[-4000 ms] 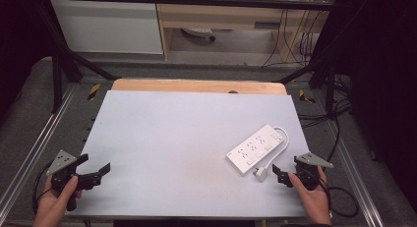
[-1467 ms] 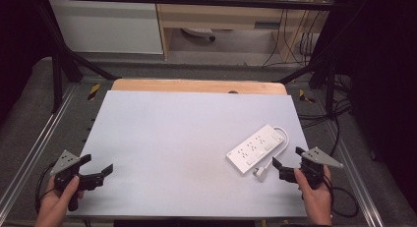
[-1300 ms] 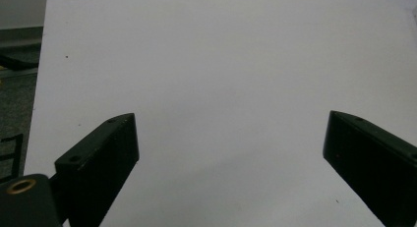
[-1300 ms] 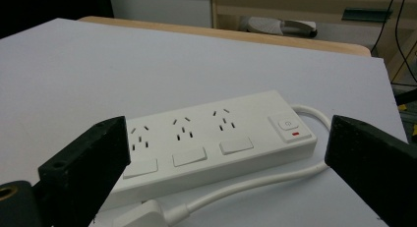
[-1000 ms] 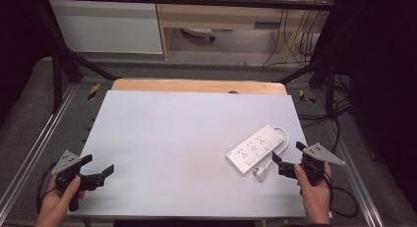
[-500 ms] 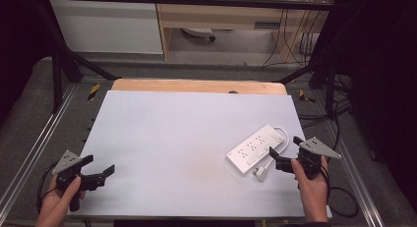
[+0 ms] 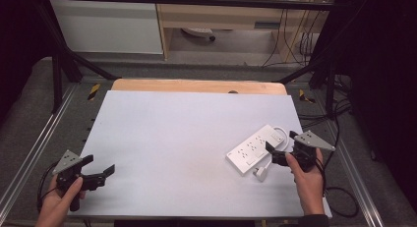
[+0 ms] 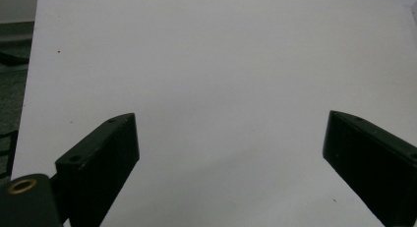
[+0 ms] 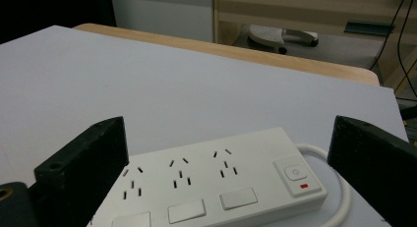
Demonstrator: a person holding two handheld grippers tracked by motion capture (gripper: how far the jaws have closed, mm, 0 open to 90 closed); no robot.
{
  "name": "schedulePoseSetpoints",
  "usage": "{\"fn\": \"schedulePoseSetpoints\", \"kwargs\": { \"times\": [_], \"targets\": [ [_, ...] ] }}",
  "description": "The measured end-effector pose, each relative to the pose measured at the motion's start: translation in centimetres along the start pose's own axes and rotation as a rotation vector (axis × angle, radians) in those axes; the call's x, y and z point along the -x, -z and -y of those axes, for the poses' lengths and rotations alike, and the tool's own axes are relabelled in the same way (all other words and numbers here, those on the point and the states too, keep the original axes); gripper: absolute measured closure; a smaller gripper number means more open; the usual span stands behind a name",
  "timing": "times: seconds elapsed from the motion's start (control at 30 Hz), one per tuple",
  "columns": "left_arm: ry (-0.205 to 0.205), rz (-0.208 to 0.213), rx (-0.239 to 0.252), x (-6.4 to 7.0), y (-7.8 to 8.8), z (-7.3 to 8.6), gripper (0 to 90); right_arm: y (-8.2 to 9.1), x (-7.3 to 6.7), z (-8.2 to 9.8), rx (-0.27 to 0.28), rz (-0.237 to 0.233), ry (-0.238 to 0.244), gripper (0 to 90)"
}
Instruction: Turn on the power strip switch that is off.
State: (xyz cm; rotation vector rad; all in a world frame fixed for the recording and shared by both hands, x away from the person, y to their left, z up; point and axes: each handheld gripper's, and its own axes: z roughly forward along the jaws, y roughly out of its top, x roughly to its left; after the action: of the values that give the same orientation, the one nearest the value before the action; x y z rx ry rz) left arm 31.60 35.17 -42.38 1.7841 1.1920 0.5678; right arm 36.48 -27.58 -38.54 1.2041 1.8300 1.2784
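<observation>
- High view: the white power strip (image 7: 255, 149) lies flat on the grey table (image 7: 187, 138), long axis diagonal, switch end towards the far right corner. The right gripper (image 7: 275, 153), jaws wide, sits just beside it; the left gripper (image 7: 101, 170), also wide, is well apart.
- Left gripper view: jaws spread over bare table.
- Right gripper view: the strip lies between the spread jaws, its switch (image 9: 295, 175) at right; no legible writing.

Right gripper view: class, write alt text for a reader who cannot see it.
A white power strip lies on a pale grey table, framed by the open black jaws of the right gripper. Its switch with a red mark sits at the right end, where a white cable loops out.
</observation>
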Motion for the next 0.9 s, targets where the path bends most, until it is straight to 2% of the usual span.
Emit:
{"fn": "schedulePoseSetpoints", "kwargs": {
  "times": [0.17,0.37,0.6,0.7,0.9],
  "targets": [
    [0.006,0.003,-0.002,0.0,-0.1,0.0,6.9,-0.6,-0.2,0.0,-0.016,-0.006,0.004,2.4],
    [-0.013,0.007,-0.003,0.1,0.0,0.0,6.8,-0.9,-0.2,0.5,-0.019,-0.001,-0.012,3.6],
    [-0.011,0.007,-0.004,0.1,-0.1,0.0,6.8,-1.4,-0.1,0.5,-0.027,0.006,-0.016,7.0],
    [-0.017,0.008,-0.003,0.2,-0.1,0.0,6.8,-1.6,-0.1,0.6,-0.037,0.006,-0.011,12.3],
    [-0.015,0.006,-0.003,0.2,-0.1,0.0,6.8,-1.6,-0.1,0.6,-0.034,0.002,-0.001,31.3]
  ]
}}
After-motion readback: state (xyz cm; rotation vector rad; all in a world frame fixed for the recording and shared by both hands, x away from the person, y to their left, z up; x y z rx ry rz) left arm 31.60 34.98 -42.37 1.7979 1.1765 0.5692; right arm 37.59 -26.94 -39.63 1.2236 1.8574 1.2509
